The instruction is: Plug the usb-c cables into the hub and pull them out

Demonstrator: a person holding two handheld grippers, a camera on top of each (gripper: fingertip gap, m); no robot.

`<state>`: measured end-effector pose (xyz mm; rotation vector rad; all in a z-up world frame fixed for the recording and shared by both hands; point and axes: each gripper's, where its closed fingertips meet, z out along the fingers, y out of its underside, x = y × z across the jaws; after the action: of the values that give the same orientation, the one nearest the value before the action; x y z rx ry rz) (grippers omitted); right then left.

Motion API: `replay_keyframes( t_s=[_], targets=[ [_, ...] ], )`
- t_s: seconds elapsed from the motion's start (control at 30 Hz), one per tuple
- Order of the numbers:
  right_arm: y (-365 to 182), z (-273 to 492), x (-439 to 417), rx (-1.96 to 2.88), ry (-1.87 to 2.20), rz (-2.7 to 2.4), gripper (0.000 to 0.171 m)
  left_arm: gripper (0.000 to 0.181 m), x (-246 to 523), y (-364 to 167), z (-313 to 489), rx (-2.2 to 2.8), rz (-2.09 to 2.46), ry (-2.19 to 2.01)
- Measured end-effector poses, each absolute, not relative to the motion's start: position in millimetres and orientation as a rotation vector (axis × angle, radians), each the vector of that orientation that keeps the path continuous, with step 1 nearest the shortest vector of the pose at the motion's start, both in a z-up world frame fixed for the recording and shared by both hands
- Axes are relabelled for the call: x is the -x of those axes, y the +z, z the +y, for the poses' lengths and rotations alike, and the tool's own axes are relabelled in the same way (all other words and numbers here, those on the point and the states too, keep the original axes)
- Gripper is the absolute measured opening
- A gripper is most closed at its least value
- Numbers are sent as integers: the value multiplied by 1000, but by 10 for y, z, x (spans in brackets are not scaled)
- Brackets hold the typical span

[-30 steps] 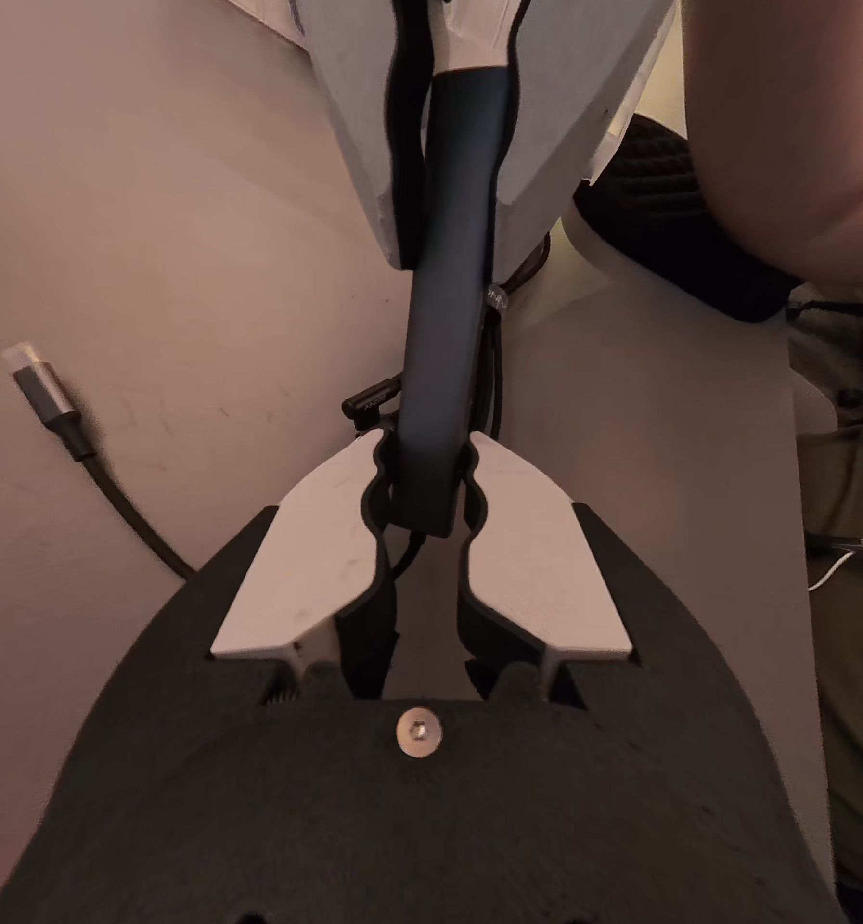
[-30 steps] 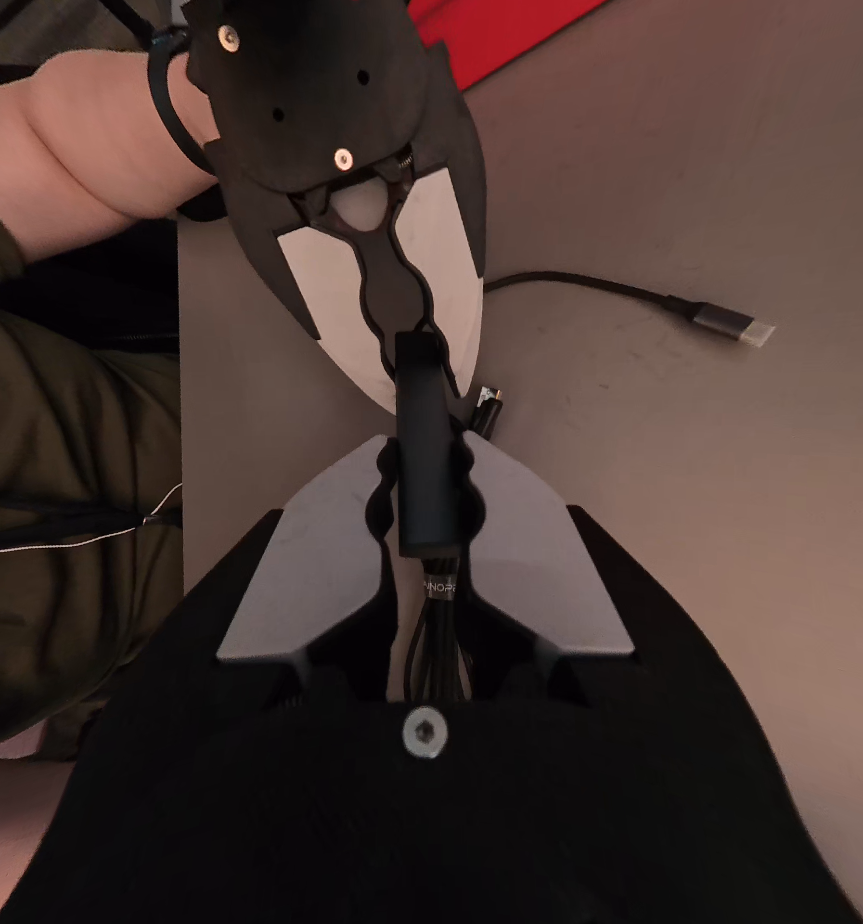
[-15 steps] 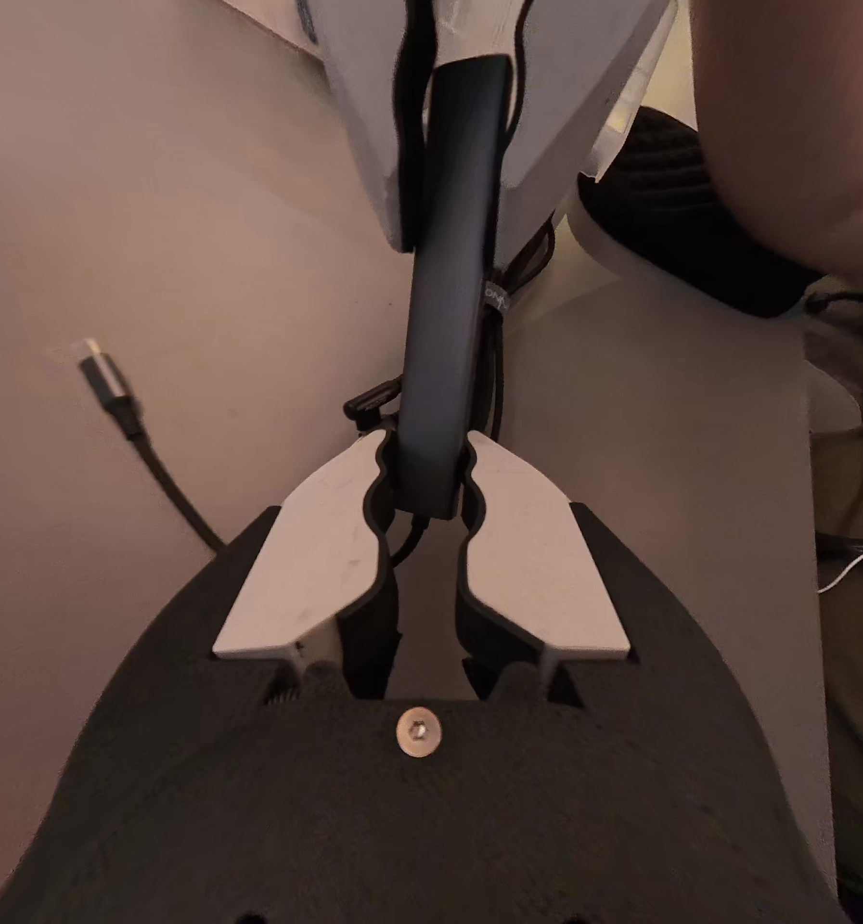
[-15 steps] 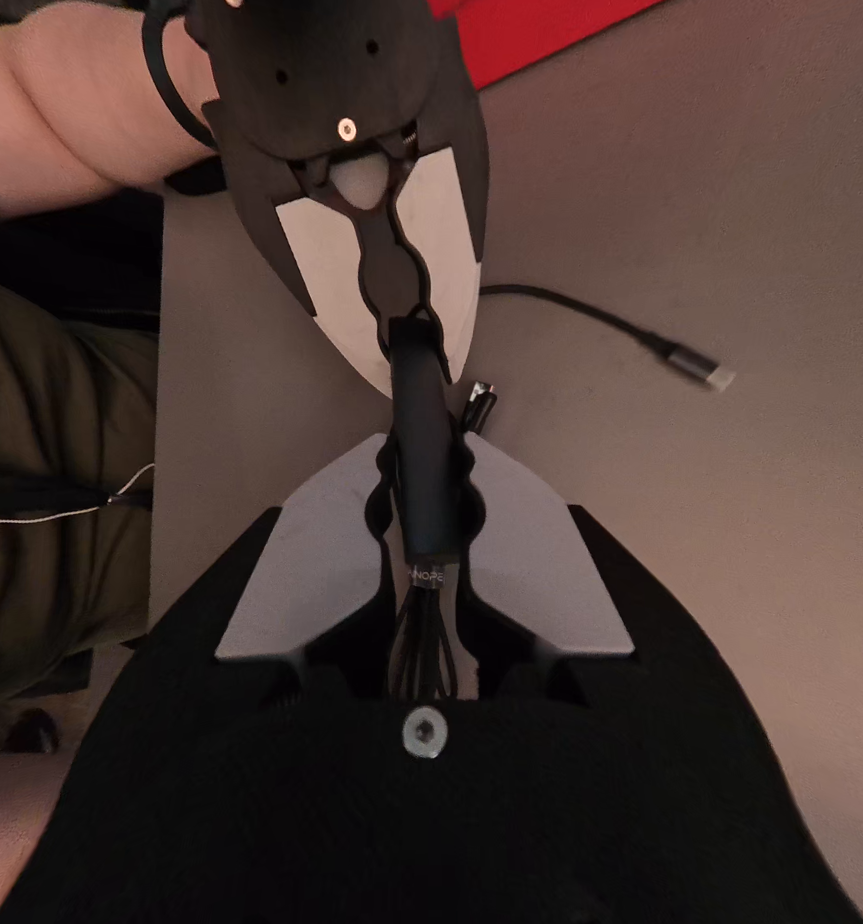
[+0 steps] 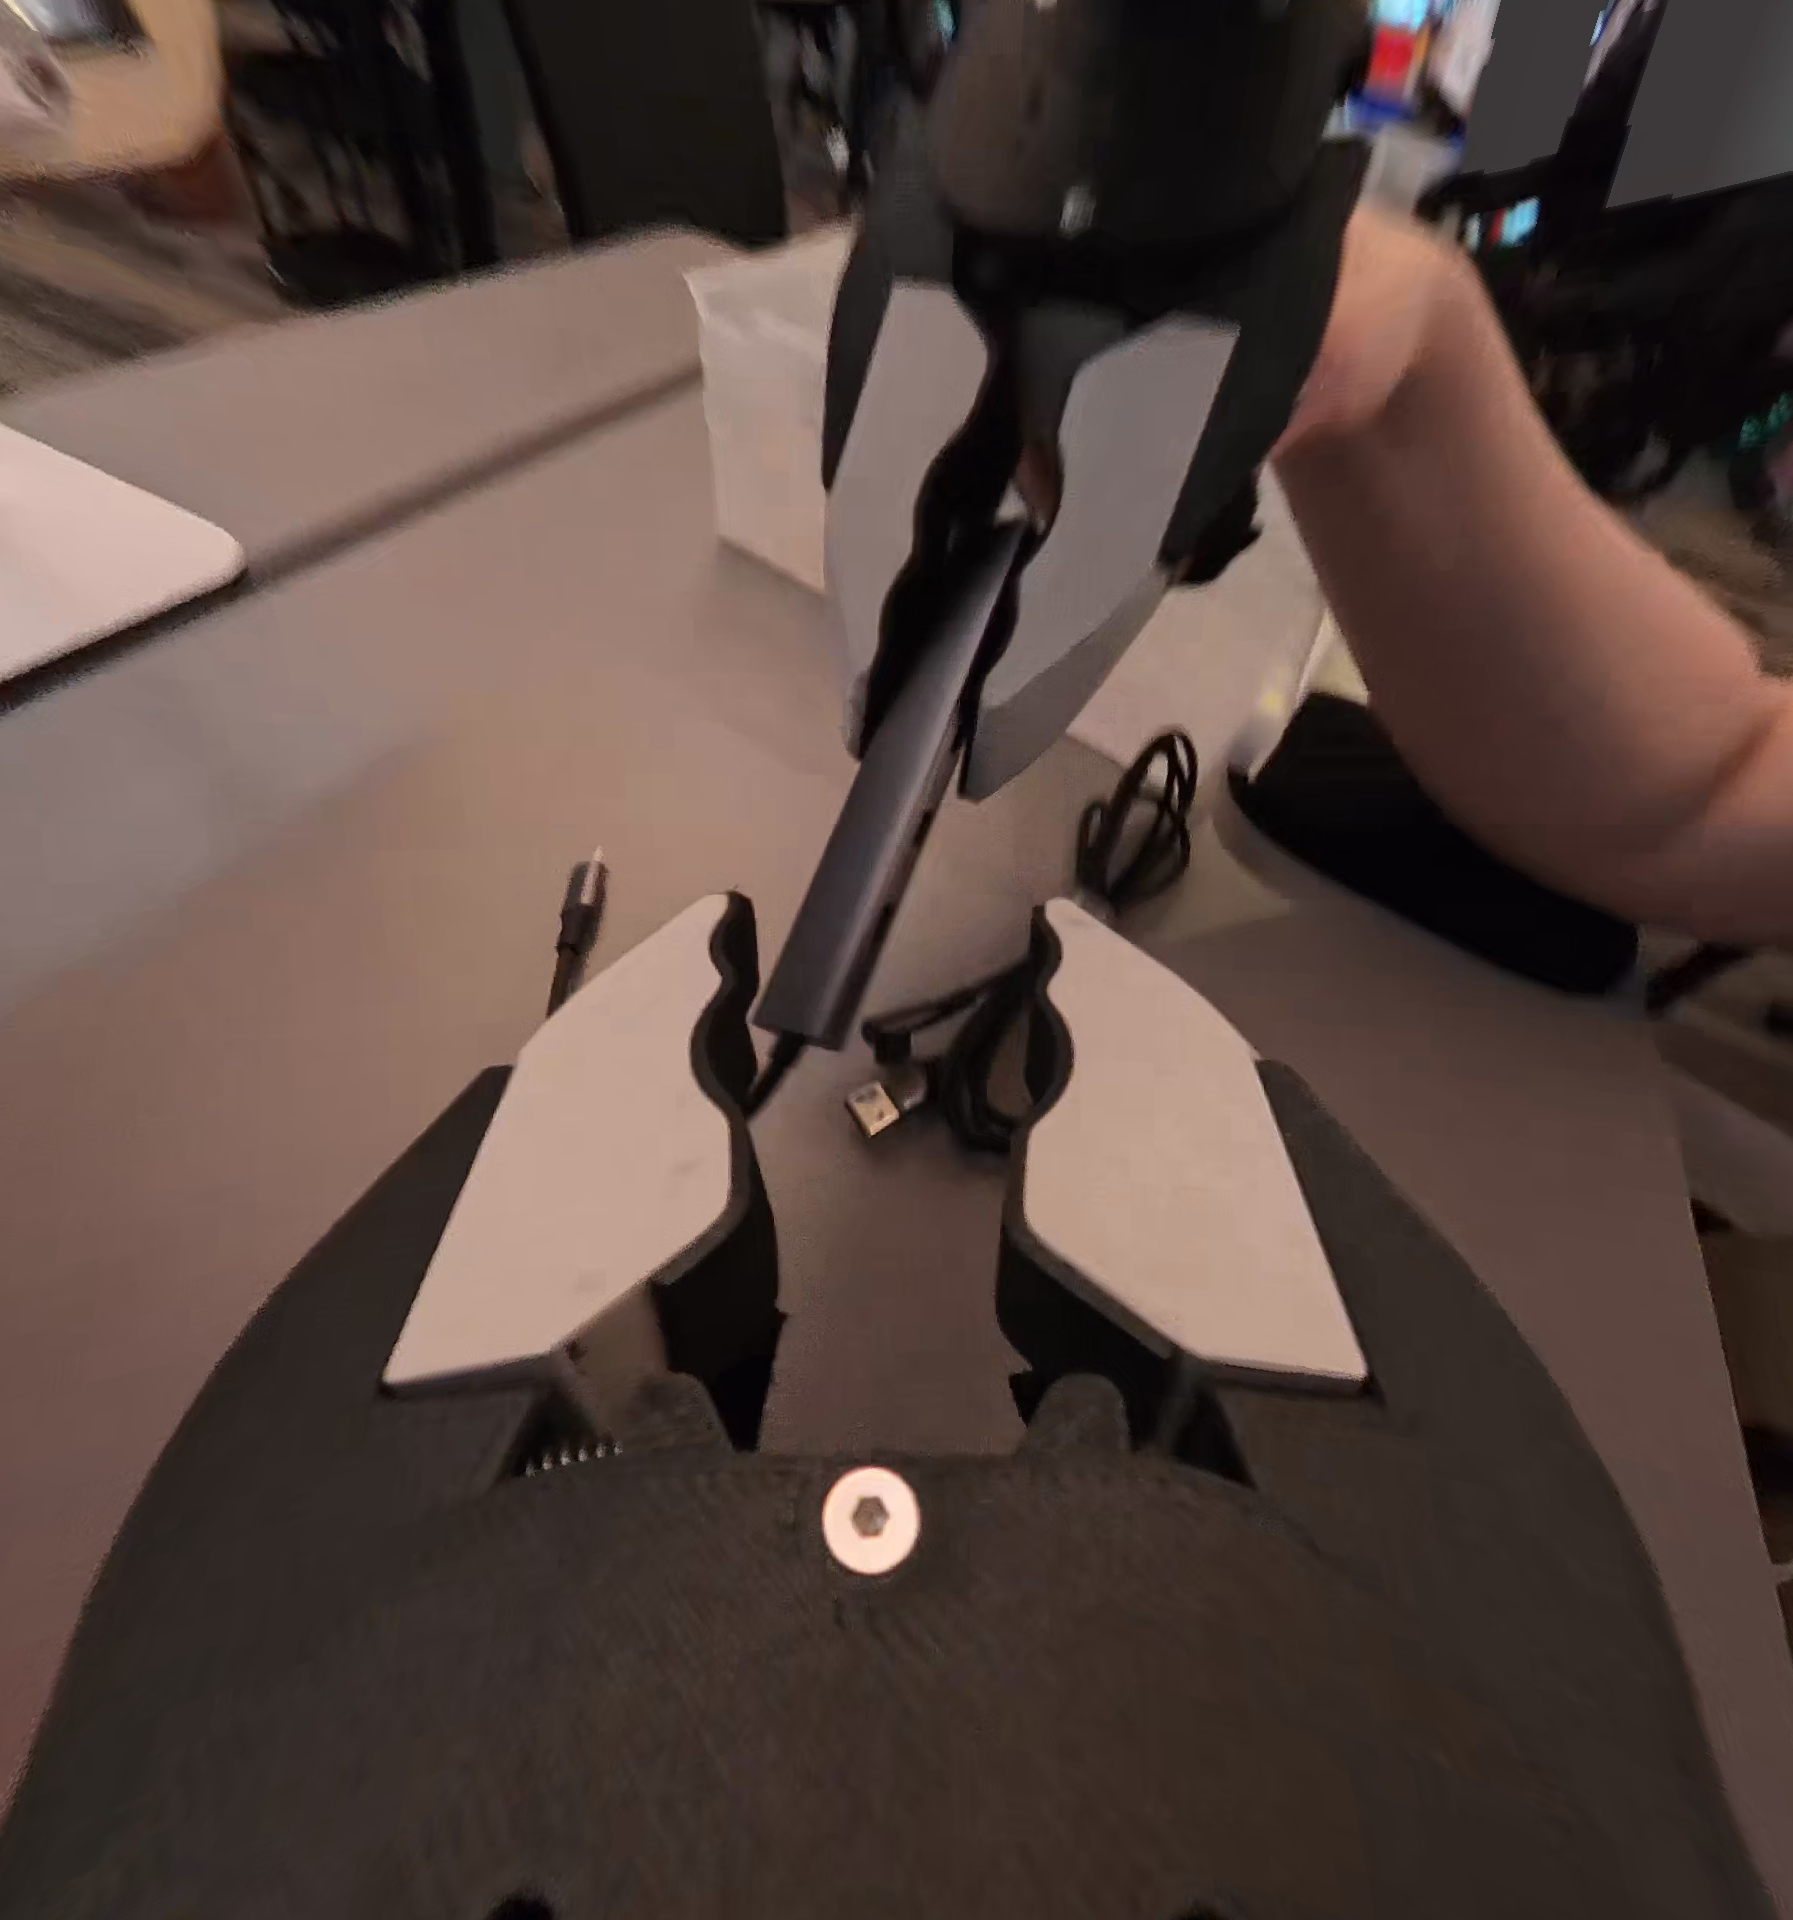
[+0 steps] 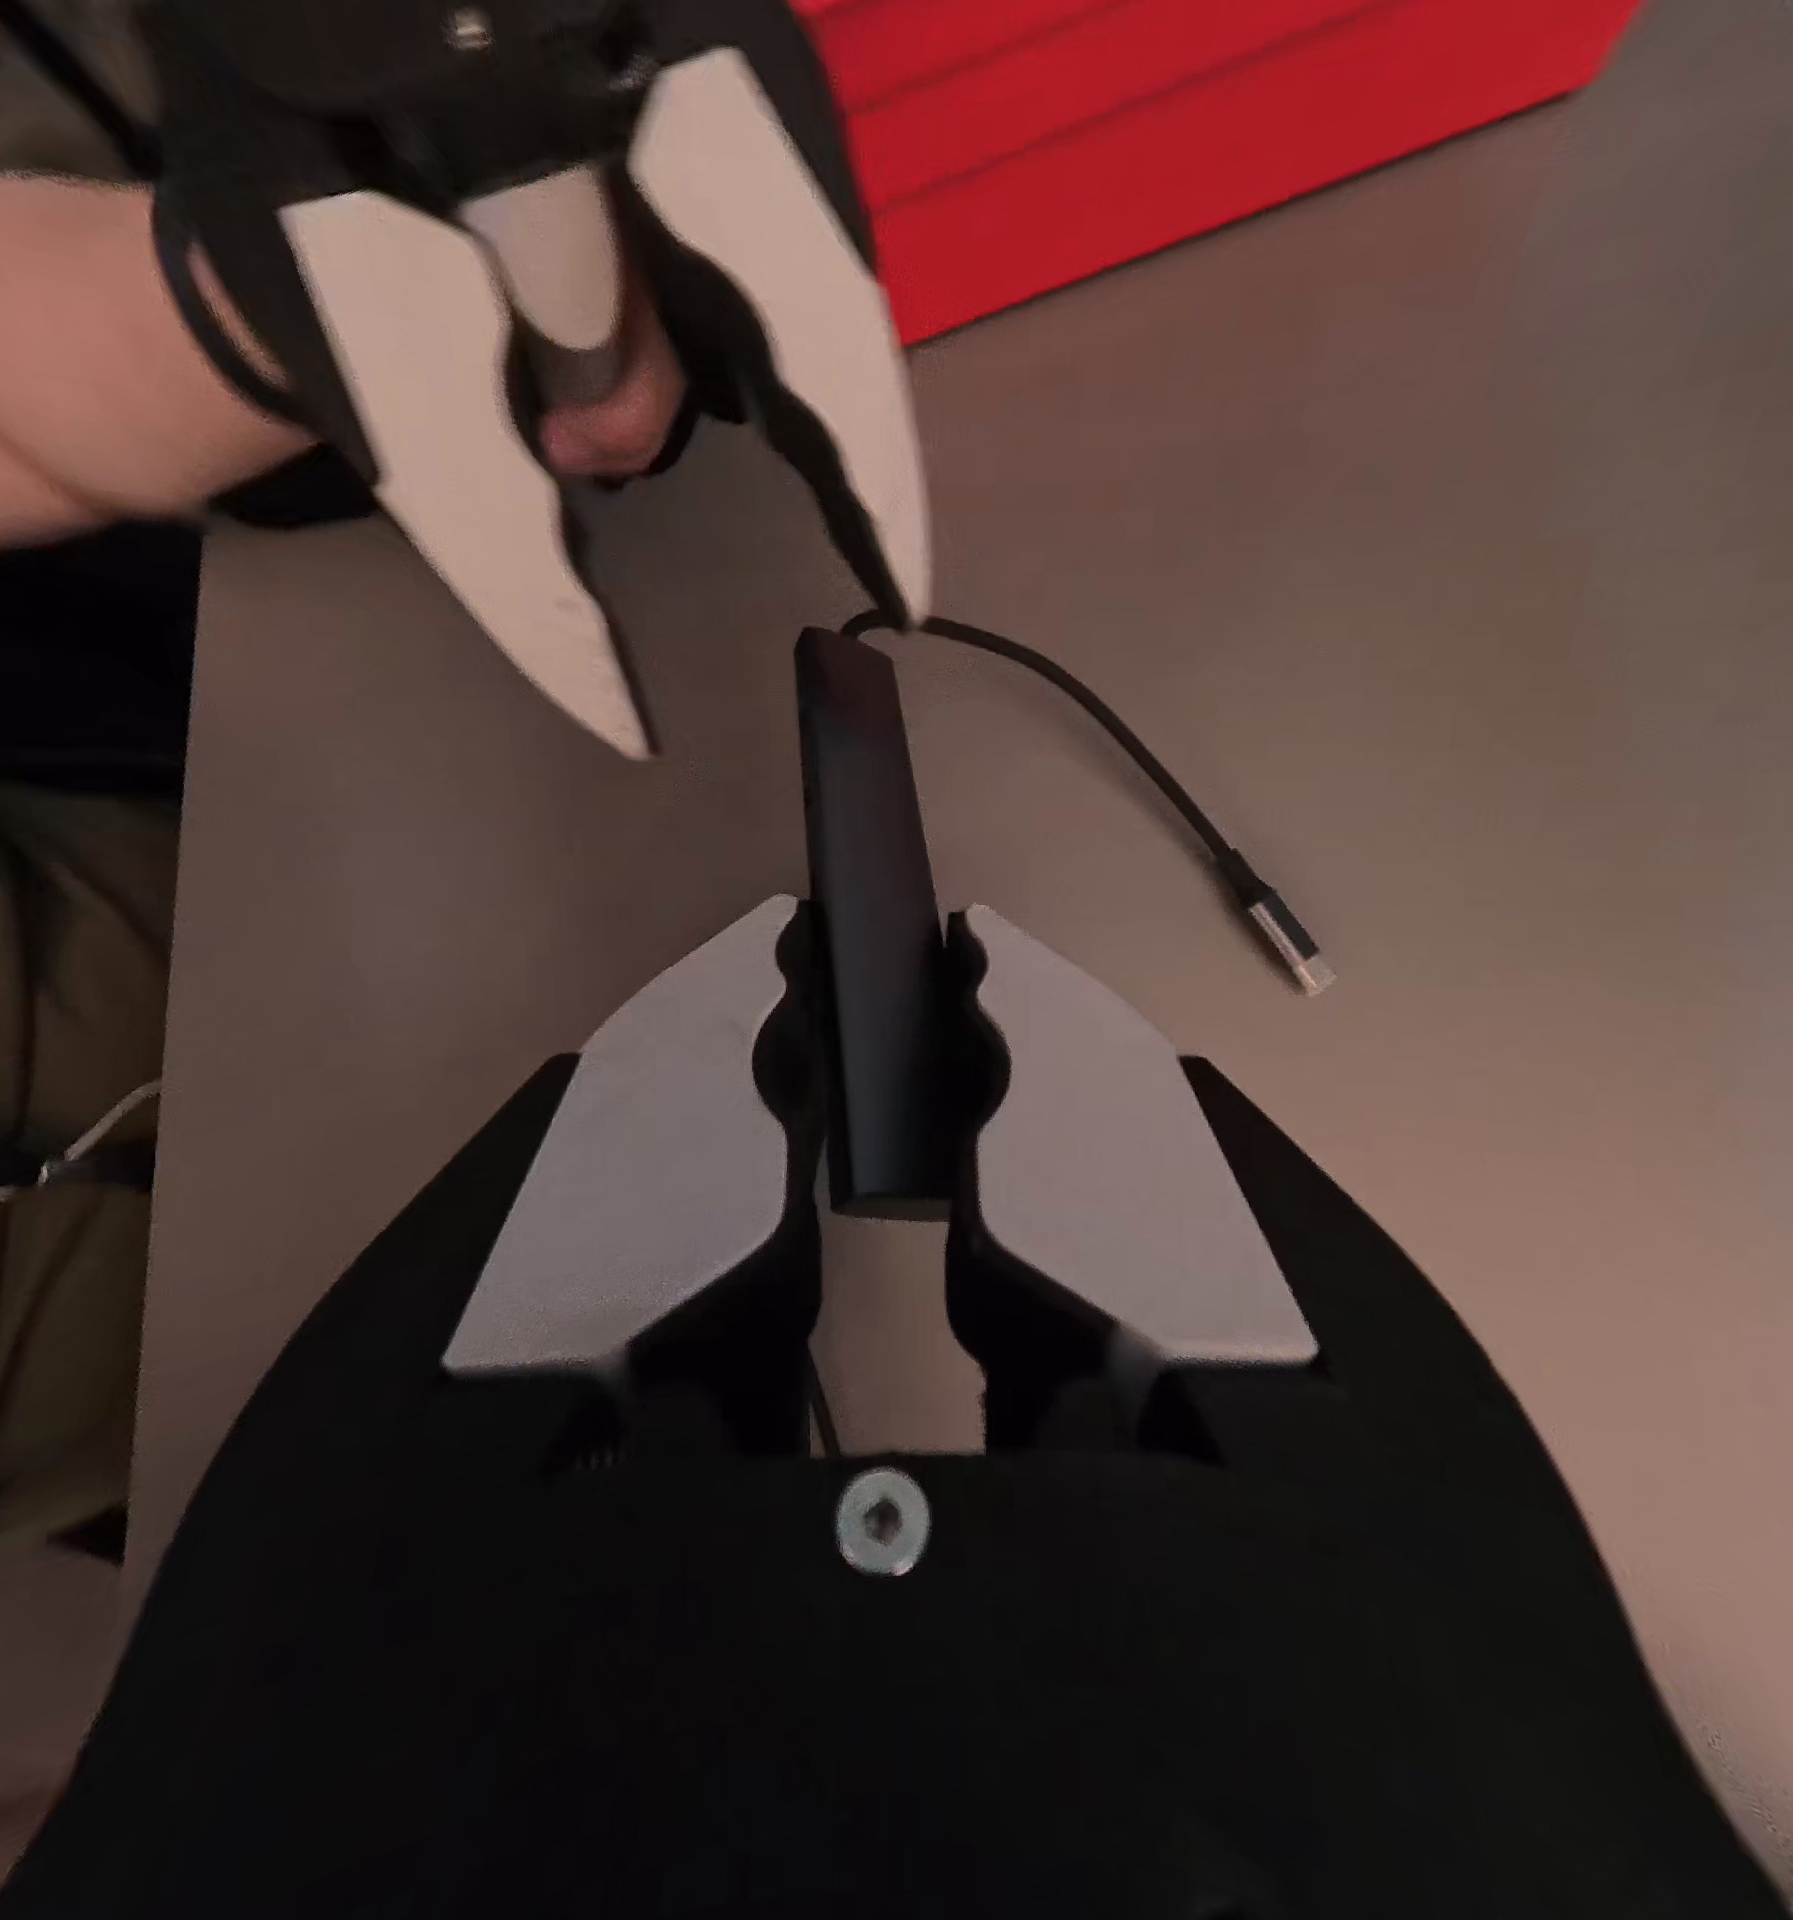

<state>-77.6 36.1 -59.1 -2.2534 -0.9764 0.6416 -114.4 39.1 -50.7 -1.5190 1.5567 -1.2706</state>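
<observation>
Two claws meet over the table [image 5: 352, 727] — the right gripper [image 6: 876, 925] is clamped on the dark hub [image 6: 866, 935], held off the surface. Opposite, the left gripper [image 5: 887, 925] gapes empty, hub's tip between its fingers; a usb-c cable [image 6: 1162, 790] lies just right.

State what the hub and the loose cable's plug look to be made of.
Hub: dark, matte, smooth casing with a soft sheen, probably anodised metal or plastic. Cable plug: silvery shell with a bright glint, apparently metal, on a black cord of unclear finish.
</observation>
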Motion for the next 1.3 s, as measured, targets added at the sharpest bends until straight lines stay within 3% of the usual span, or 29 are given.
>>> replay_keyframes(
  t_s=[0.27,0.43,0.53,0.73,0.83,0.93,1.03,1.13,1.3],
  targets=[
    [-409,626,636,2206,736,-635,24,42,1128,-238,201,1480,1308,-1603],
    [-232,579,770,2123,821,-654,24,67,999,-451,122,1599,1288,-1747],
    [-123,501,909,2041,829,-766,24,68,1013,-325,155,1563,1167,-1949],
    [-52,395,1077,1952,732,-941,24,53,1225,25,402,1390,979,-2018],
    [4,345,1131,1925,767,-958,24,23,1294,116,350,1310,1011,-2060],
    [-3,312,1135,1919,742,-995,24,24,1308,141,311,1280,1034,-2087],
    [-27,313,1133,1929,725,-1004,24,38,1305,165,322,1270,1022,-2054],
    [-6,295,1155,1914,746,-1011,24,24,1320,168,308,1250,1047,-2018],
    [-49,292,1143,1930,711,-1034,24,22,1305,118,319,1284,1057,-2033]
  ],
)
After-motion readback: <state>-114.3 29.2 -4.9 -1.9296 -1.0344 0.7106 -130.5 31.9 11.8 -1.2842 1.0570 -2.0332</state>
